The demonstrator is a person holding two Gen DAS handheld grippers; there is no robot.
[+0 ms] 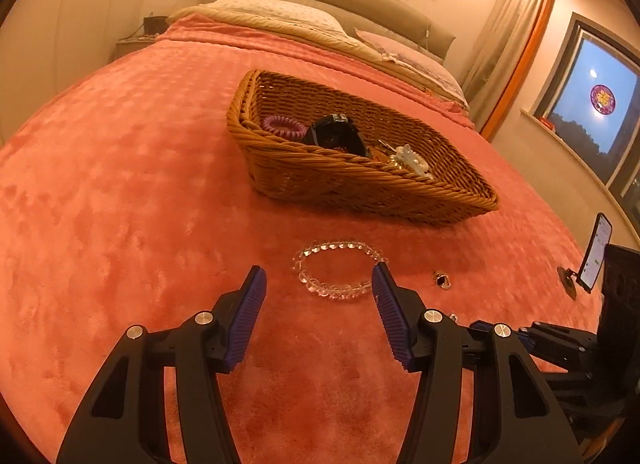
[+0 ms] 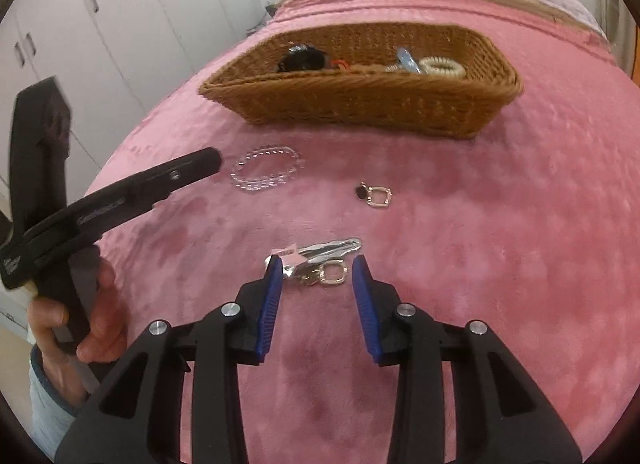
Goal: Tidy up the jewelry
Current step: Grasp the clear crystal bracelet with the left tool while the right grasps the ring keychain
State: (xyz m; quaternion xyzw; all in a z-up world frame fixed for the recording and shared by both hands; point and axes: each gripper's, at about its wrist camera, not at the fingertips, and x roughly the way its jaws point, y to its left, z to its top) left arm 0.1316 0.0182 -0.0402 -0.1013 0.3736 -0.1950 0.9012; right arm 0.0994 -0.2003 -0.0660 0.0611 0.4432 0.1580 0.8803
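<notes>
Bead bracelet (image 1: 338,270) between left tool (image 1: 318,280) tips

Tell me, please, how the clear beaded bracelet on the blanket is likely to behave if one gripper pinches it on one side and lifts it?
The clear beaded bracelet is a loop of separate round beads, so it will probably sag and dangle rather than hold its shape. The beads look smooth and glossy, so they may slip between the pads. It looks light.

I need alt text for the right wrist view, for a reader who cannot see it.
The right gripper, jaws open, brackets a silver hair clip with a square-ring earring on a pink plush blanket. Beyond lie a clear bead bracelet, a second earring and a woven wicker basket.
</notes>
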